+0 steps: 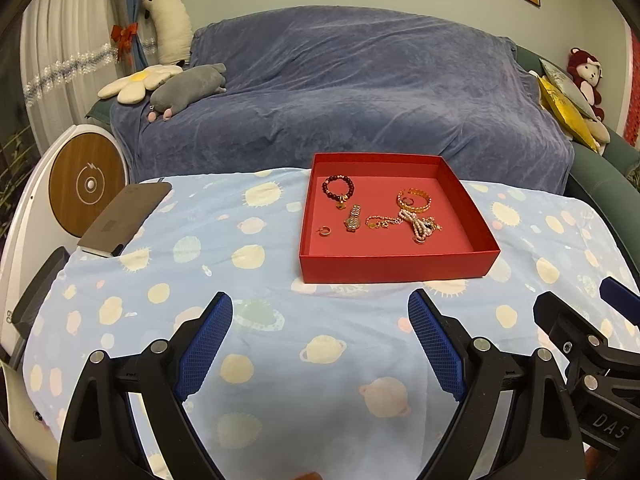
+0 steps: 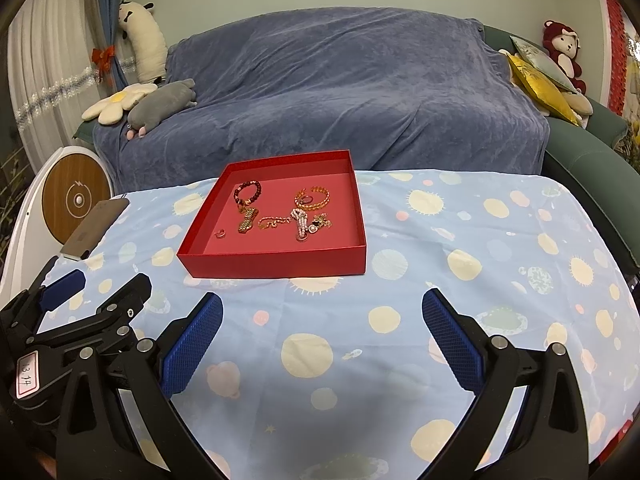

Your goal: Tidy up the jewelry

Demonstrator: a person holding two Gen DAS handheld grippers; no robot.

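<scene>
Both wide-open, empty grippers, left gripper [image 1: 320, 312] and right gripper [image 2: 322, 312], hover over a planet-print tablecloth [image 1: 280, 344] holding a red tray [image 1: 396, 268], before a blue-draped sofa [image 1: 340, 92].

Red tray [image 1: 394, 268] on pale-blue, planet-patterned cloth [image 1: 280, 360].

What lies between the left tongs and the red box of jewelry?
Only bare patterned tablecloth separates the open left tongs from the red box; the left wrist view shows it plainly.
</scene>
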